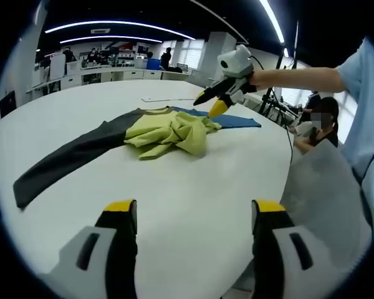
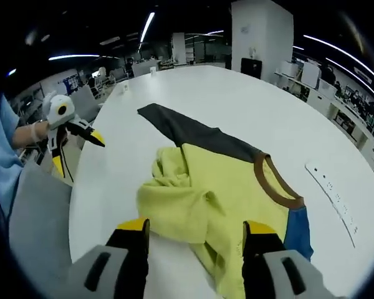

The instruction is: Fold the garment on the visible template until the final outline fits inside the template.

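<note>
Both tools spread: the right tool (image 2: 195, 232) hangs over the crumpled yellow garment (image 2: 218, 187) on the counter (image 2: 268, 118), left tool (image 1: 193, 215) apart. Flattening probably comes next.

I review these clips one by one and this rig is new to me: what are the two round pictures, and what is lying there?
A person holds a hand-held gripper in each hand, each carrying a forward-looking camera. The left gripper view shows the left hand-held gripper open over the white table, and across it the right hand-held gripper above the garment. The right gripper view shows that garment rumpled: yellow body, dark sleeve, blue sleeve. A white strip lies nearby. Nothing is held.
</note>
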A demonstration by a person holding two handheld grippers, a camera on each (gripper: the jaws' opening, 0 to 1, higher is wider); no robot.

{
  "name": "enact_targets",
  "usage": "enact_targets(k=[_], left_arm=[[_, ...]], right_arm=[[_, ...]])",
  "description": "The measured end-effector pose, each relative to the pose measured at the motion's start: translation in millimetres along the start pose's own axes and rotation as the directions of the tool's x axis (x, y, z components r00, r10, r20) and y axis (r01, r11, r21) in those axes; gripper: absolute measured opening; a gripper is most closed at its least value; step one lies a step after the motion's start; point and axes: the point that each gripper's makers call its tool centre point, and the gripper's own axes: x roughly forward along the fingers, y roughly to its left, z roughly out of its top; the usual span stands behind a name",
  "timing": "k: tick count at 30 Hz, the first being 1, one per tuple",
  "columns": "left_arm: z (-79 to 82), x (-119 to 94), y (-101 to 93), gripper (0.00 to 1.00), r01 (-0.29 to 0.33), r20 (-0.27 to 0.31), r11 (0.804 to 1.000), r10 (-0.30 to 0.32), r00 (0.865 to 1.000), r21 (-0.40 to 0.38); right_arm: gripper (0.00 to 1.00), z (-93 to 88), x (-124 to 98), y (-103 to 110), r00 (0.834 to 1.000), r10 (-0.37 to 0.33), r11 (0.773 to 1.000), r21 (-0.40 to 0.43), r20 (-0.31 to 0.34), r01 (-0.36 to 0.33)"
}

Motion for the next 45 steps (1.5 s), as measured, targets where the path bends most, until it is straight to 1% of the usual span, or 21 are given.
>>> enact_targets(k=[2, 4, 5, 6, 8, 11, 13, 15, 19, 21, 23, 24, 27, 30, 32, 35, 36, 39, 42, 45], left_arm=[[0.1, 0, -0.2, 0.72, 0.0, 0.0, 1.0, 0.0, 1.0, 0.0], [-0.2, 1, -0.8, 0.72, 0.001, 0.0, 1.0, -0.001, 1.0, -0.001], [-0.4, 1, -1.1, 0.72, 0.002, 0.0, 1.0, -0.002, 1.0, -0.001], [-1.0, 1, -1.3, 0.72, 0.002, -0.001, 1.0, -0.002, 1.0, -0.003], [-2.0, 1, -1.3, 0.72, 0.001, -0.001, 1.0, -0.001, 1.0, -0.005], [-2.4, 0, -1.7, 0.72, 0.0, 0.001, 1.0, 0.0, 1.0, -0.009], [-3.1, -1, -1.5, 0.72, -0.002, 0.0, 1.0, 0.002, 1.0, -0.011], [-3.8, -1, -0.7, 0.72, -0.004, 0.0, 1.0, 0.004, 1.0, -0.014], [-4.9, -3, -0.3, 0.72, -0.008, 0.0, 1.0, 0.008, 1.0, -0.018], [-5.9, -3, 0.1, 0.72, -0.009, 0.001, 1.0, 0.009, 1.0, -0.022], [-6.7, -3, 0.1, 0.72, -0.009, 0.0, 1.0, 0.009, 1.0, -0.024], [-6.9, -2, 0.0, 0.72, -0.009, 0.0, 1.0, 0.009, 1.0, -0.024], [-6.6, -1, -1.2, 0.72, -0.006, 0.004, 1.0, 0.006, 1.0, -0.026], [-6.6, 1, -2.6, 0.72, -0.001, 0.004, 1.0, 0.001, 1.0, -0.025], [-6.1, 2, -3.8, 0.72, 0.004, 0.005, 1.0, -0.004, 1.0, -0.024], [-5.4, 2, -4.6, 0.71, 0.007, 0.005, 1.0, -0.007, 1.0, -0.023], [-4.8, 3, -5.0, 0.71, 0.009, 0.007, 1.0, -0.009, 1.0, -0.023], [-4.7, 3, -4.7, 0.71, 0.01, 0.006, 1.0, -0.01, 1.0, -0.023], [-4.8, 2, -4.4, 0.71, 0.01, 0.005, 1.0, -0.01, 1.0, -0.023], [-6.6, 0, -4.0, 0.71, 0.008, 0.003, 1.0, -0.008, 1.0, -0.028]], right_arm=[[0.6, 1.2, 1, 3, 1.0, 0.014, 1.0, 0.01, 0.011, -0.014], [0.53, 0.7, 1, 6, 1.0, 0.025, 1.0, 0.007, 0.011, -0.025], [0.46, 0.1, 2, 8, 0.999, 0.039, 0.999, 0.01, 0.01, -0.039], [0.42, -1.2, 4, 11, 0.999, 0.054, 0.998, 0.028, 0.006, -0.054], [0.39, -3.0, 7, 10, 0.999, 0.053, 0.998, 0.039, 0.004, -0.053], [0.31, -6.3, 12, 7, 0.999, 0.045, 0.998, 0.044, -0.003, -0.045], [0.31, -8.9, 17, 3, 0.999, 0.039, 0.995, 0.097, 0.001, -0.039], [0.31, -13.0, 22, -1, 0.999, 0.031, 0.992, 0.122, -0.005, -0.031], [0.31, -18.7, 26, 2, 0.998, 0.055, 0.984, 0.173, -0.013, -0.052], [0.3, -23.5, 27, 5, 0.997, 0.068, 0.981, 0.185, -0.027, -0.062], [0.24, -25.9, 26, 8, 0.996, 0.081, 0.978, 0.195, -0.037, -0.073], [0.21, -25.3, 25, 10, 0.996, 0.083, 0.978, 0.196, -0.031, -0.076], [0.15, -17.9, 18, 14, 0.995, 0.096, 0.97, 0.223, 0.008, -0.095], [0.09, -10.6, 12, 18, 0.994, 0.102, 0.97, 0.22, 0.032, -0.106], [0.0, -3.7, 9, 24, 0.992, 0.117, 0.968, 0.217, 0.056, -0.127], [0.0, 8.6, 9, 30, 0.988, 0.127, 0.962, 0.231, 0.088, -0.145], [0.0, 15.2, 11, 35, 0.985, 0.138, 0.959, 0.236, 0.102, -0.159], [0.0, 31.5, 17, 40, 0.981, 0.147, 0.958, 0.23, 0.124, -0.172], [0.0, 47.7, 27, 43, 0.978, 0.156, 0.953, 0.238, 0.139, -0.186], [0.0, 56.1, 41, 44, 0.981, 0.147, 0.957, 0.233, 0.127, -0.174]])
